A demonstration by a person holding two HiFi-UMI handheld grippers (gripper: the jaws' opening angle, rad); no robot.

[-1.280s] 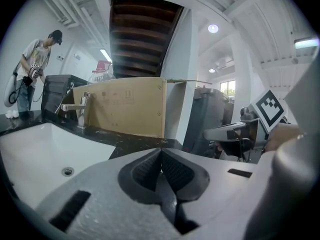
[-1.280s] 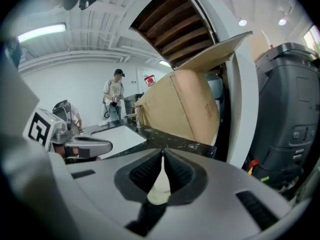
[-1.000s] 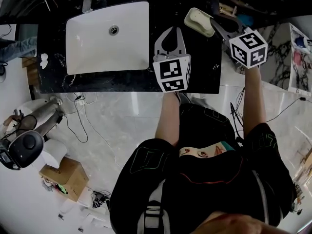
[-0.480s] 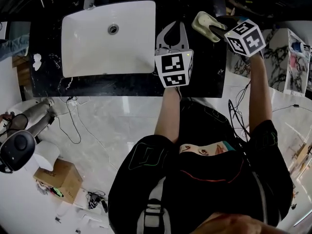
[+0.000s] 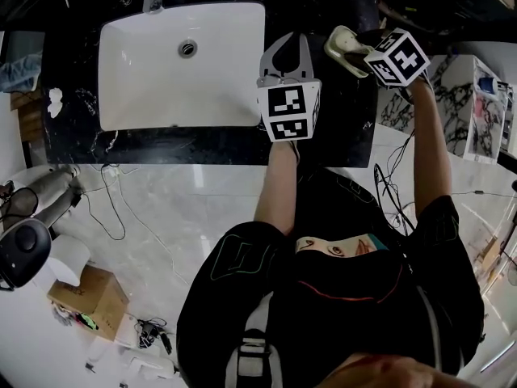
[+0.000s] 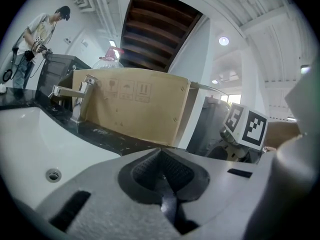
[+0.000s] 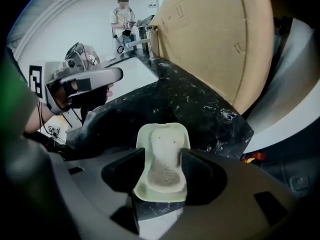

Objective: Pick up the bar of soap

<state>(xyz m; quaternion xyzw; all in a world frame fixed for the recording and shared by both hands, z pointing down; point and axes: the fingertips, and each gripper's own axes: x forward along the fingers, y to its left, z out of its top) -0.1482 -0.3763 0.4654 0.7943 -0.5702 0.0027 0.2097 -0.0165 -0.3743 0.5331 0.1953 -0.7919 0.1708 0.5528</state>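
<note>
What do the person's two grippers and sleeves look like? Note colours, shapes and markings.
Each gripper carries a white cube with black square markers. The left gripper has light grey jaws with dark ribbed pads; the right gripper looks darker grey, its jaws opening with a soap dish between them. The person wears a black short-sleeved top with outline graphics on the sleeves.
</note>
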